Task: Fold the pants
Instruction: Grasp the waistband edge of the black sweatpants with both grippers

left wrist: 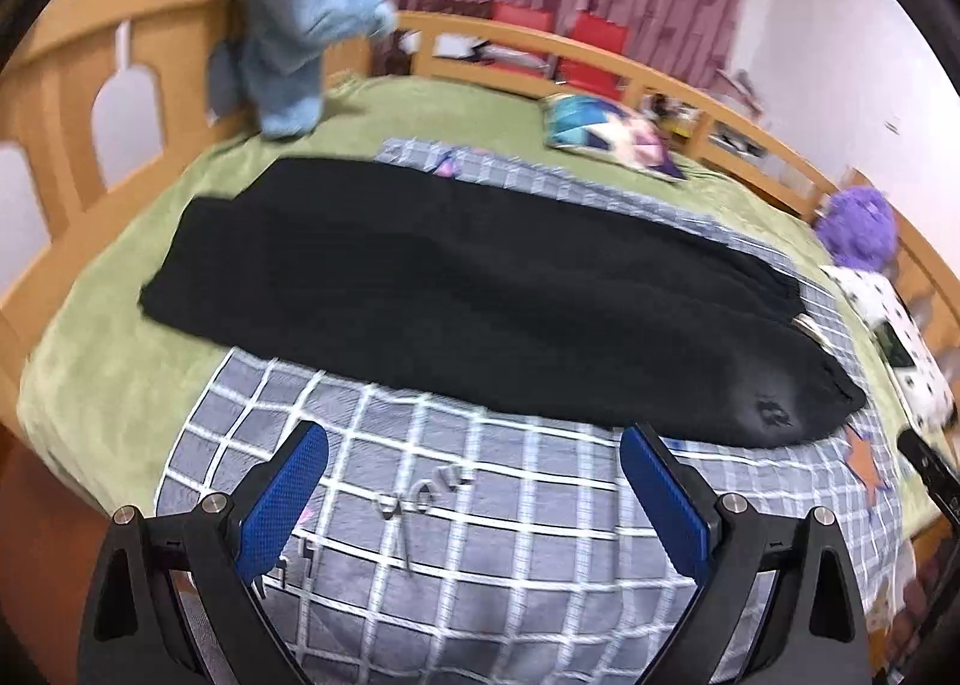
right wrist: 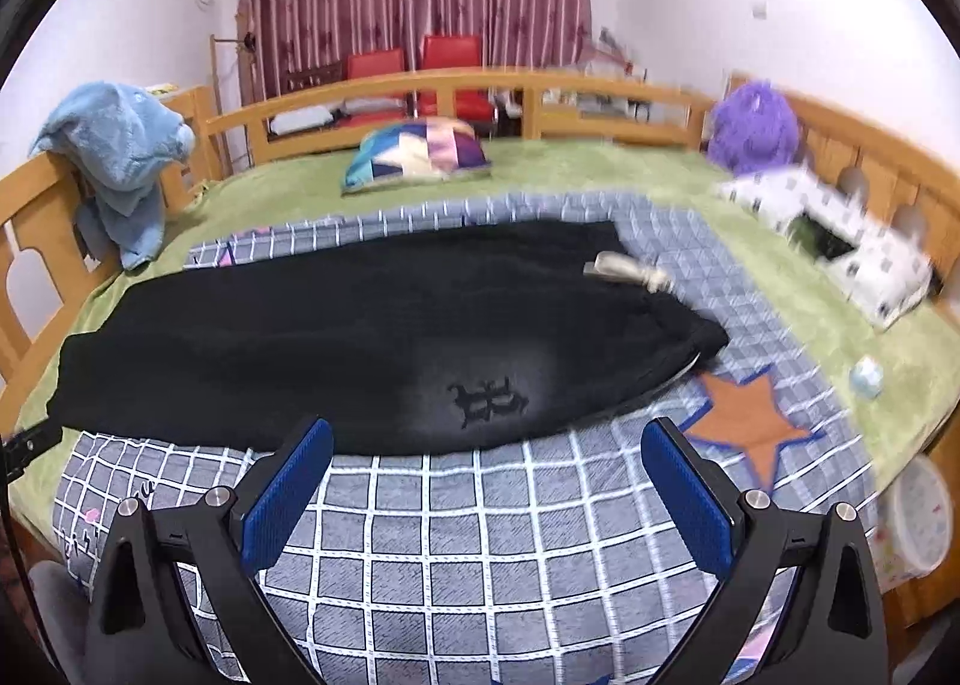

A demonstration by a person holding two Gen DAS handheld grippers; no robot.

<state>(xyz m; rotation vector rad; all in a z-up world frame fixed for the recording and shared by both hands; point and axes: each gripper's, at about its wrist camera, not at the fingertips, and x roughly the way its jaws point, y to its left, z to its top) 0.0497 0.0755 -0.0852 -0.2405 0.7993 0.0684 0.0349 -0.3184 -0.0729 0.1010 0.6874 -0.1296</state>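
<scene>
Both my grippers, left (left wrist: 474, 460) and right (right wrist: 486, 454), hung wide and empty just short of the pants (left wrist: 456, 289), which lay lengthwise on the quilt (left wrist: 480, 535). Pinching one layer, I judged, could skew the fold.

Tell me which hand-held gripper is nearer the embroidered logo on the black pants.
Right. The right hand-held gripper hangs open just short of the embroidered logo; the left hand-held gripper, also open, sits further along the black pants, logo off to its right.
</scene>
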